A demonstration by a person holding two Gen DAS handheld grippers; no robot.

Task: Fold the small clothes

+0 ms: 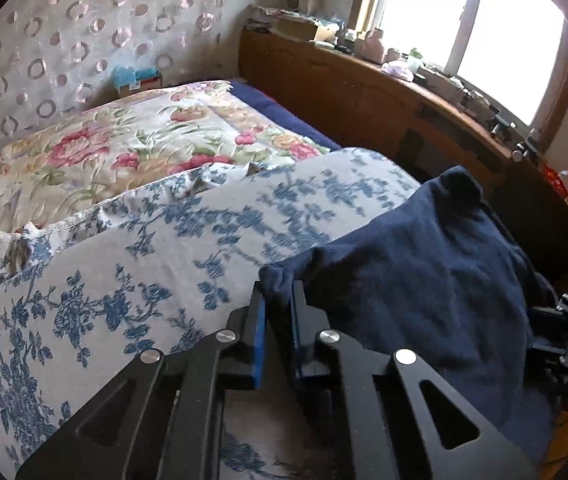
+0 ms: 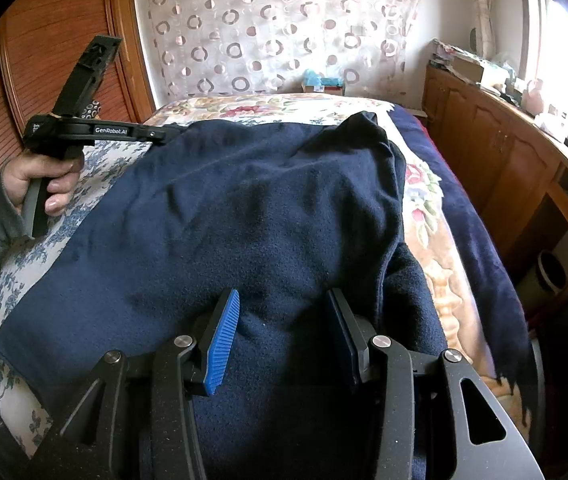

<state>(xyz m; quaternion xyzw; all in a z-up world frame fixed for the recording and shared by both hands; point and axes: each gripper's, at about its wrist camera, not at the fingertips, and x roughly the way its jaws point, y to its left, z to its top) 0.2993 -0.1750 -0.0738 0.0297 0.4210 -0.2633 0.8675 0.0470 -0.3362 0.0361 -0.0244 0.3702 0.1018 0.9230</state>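
- Item: navy garment (image 2: 243, 216) — a dark blue knit piece, spread over the blue-flowered sheet (image 1: 131, 264) on the bed (image 2: 436, 216); a peaked fold stands up at its far end, toward 12 o'clock in the right wrist view.
- Long axis: runs roughly from 6 o'clock to 12 o'clock in the right wrist view, near edge under the camera, far edge by the floral quilt (image 1: 115, 148).
- Left gripper (image 1: 277, 300): jaws drawn nearly together on the garment's left edge, a pinch of navy cloth caught between them; in the right wrist view that grip sits at about 10 o'clock.
- Right gripper (image 2: 284, 316): jaws stand half apart, cloth bulging up between them; the pads do not visibly press it — not a grip.
- Relation for the coming move: garment lies straight ahead of and under the right jaws; the left hand (image 2: 43, 184) already has its edge, so, by judgement, the right needs only to close on the near hem.
- Writing: "GenRobot.AI" in white on the left gripper's side; a small label beside it is too small to read.
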